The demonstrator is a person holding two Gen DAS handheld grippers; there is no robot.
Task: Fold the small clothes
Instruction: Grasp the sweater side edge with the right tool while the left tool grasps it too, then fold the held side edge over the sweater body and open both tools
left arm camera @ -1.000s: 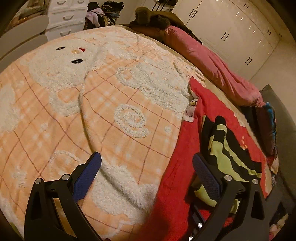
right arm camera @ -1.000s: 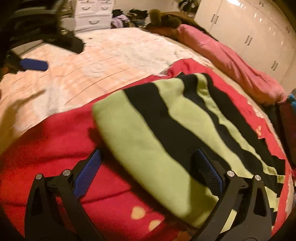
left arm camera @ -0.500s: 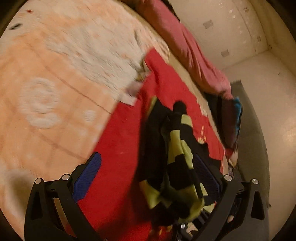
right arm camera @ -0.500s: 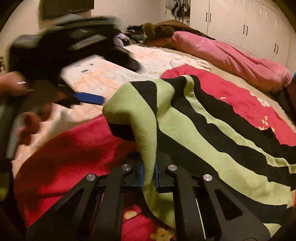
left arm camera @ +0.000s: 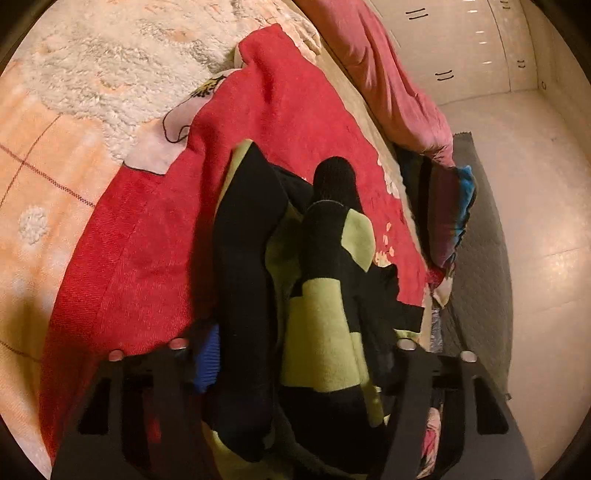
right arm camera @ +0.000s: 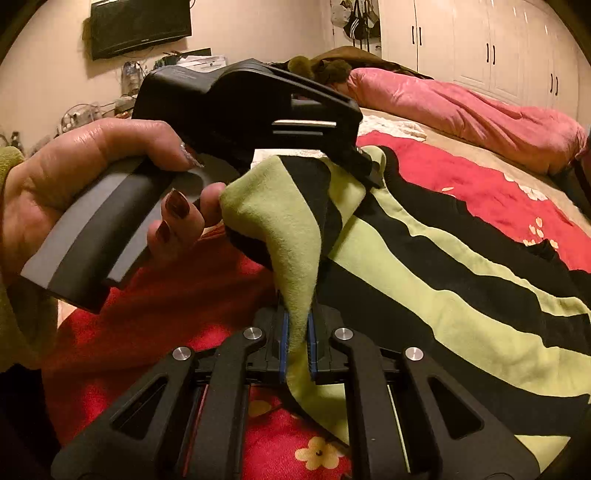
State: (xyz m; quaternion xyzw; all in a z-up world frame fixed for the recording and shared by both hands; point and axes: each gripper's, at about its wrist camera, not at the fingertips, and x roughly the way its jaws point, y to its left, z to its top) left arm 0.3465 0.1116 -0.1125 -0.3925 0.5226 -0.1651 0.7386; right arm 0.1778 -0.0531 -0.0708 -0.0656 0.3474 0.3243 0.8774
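Observation:
A green-and-black striped garment (right arm camera: pixel 443 277) lies on a red flowered blanket (right arm camera: pixel 461 177) on the bed. My right gripper (right arm camera: pixel 295 332) is shut on a green edge of it, lifted into a peak. My left gripper (right arm camera: pixel 364 166), held by a person's hand (right arm camera: pixel 92 177), reaches the raised fold from the left. In the left wrist view the left gripper (left arm camera: pixel 295 354) is closing with the bunched garment (left arm camera: pixel 325 314) filling the gap. Black fabric lies against the blue left pad (left arm camera: pixel 208 362); the right pad is hidden by cloth.
A peach fleece blanket (left arm camera: pixel 55 129) covers the bed left of the red blanket (left arm camera: pixel 147 240). A pink quilt (right arm camera: pixel 461 103) lies along the far side. White wardrobes (right arm camera: pixel 498 44) and a wall TV (right arm camera: pixel 140 26) stand behind. A grey mat (left arm camera: pixel 480 258) lies on the floor beside the bed.
The right gripper shut on the garment's green edge and lifted it. The left gripper swung right and down from the peach blanket onto the garment, and its jaws narrowed around the bunched cloth.

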